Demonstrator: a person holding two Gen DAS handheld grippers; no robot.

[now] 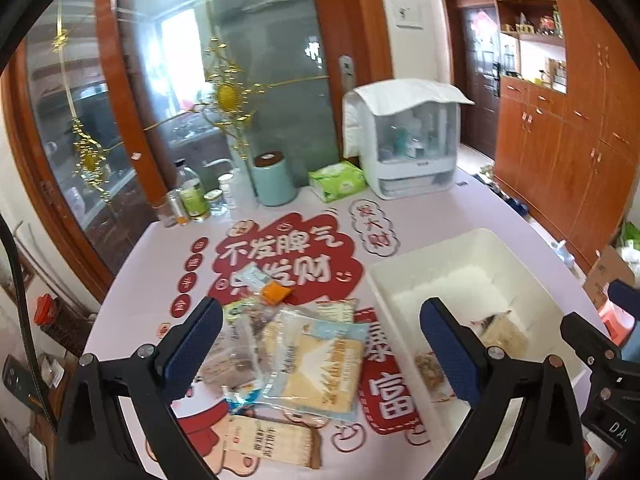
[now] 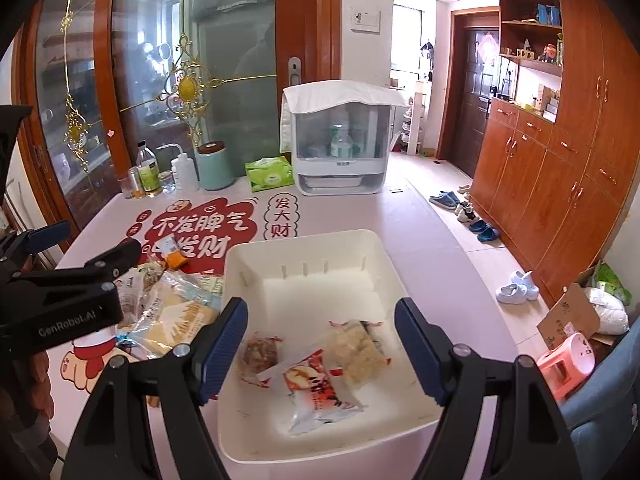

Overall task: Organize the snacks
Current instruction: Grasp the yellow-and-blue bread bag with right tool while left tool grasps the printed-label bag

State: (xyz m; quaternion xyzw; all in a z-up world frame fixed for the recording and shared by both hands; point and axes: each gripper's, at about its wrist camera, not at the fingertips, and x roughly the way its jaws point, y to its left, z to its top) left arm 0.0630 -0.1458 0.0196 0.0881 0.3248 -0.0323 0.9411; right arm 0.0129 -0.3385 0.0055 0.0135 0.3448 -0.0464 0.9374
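A pile of snack packets (image 1: 304,344) lies on the table, left of a white bin (image 1: 516,264). My left gripper (image 1: 320,336) hovers open over the pile, with nothing between its fingers. An orange packet (image 1: 276,292) lies just beyond the pile, and a flat cracker pack (image 1: 272,440) lies nearest me. My right gripper (image 2: 320,328) hangs open above the white bin (image 2: 304,248), empty. Inside the bin lie a red and white packet (image 2: 320,396), a brown snack (image 2: 260,354) and a pale rice-cake packet (image 2: 356,346). The pile (image 2: 172,304) and the left gripper (image 2: 104,260) also appear in the right wrist view.
At the table's far edge stand bottles and jars (image 1: 192,200), a mint canister (image 1: 272,180), a green tissue pack (image 1: 336,180) and a white covered appliance (image 1: 404,140). Glass sliding doors are behind. Wooden cabinets (image 2: 560,160), shoes (image 2: 472,216) and a pink stool (image 2: 568,360) are on the right.
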